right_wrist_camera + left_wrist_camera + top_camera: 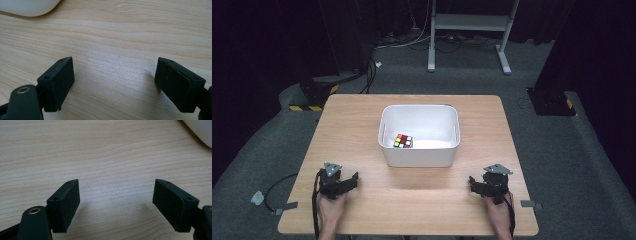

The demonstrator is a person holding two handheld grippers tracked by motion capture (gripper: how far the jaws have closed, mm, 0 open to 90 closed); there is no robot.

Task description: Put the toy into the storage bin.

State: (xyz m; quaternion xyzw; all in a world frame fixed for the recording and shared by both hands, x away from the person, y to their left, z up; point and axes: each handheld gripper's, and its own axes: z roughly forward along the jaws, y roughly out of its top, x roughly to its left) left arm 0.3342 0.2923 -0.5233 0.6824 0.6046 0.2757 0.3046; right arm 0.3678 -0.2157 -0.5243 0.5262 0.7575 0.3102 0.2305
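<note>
- The left hand-held gripper [343, 183] rests low over the near left part of the wooden desk [357, 125], held by the person's left hand [330, 205] that comes in from the bottom edge of the high view.
- In the left gripper view its two black jaws stand wide apart with only bare wood grain between them; nothing is gripped.
- The right hand-held gripper [479, 186] sits at the near right part of the desk, held by the right hand [498, 210], well apart from the left one.
- In the right gripper view its jaws also stand wide, with bare desk between them and nothing held.
- A white plastic bin [419, 156] stands on the middle of the desk, farther from the person than both grippers and roughly between them.
- A Rubik's cube [403, 141] lies inside the bin on its floor, toward the near left part, with red, yellow and white stickers showing on top.
- Neither gripper touches the bin or the cube.
- A rounded white corner of the bin [200, 131] shows at the upper right of the left gripper view, and another corner [27, 7] at the upper left of the right gripper view.
- A grey three-cornered plate [332, 168] sits on top of the left gripper, and a black cable [277, 187] trails from it over the left desk edge to the grey carpet.
</note>
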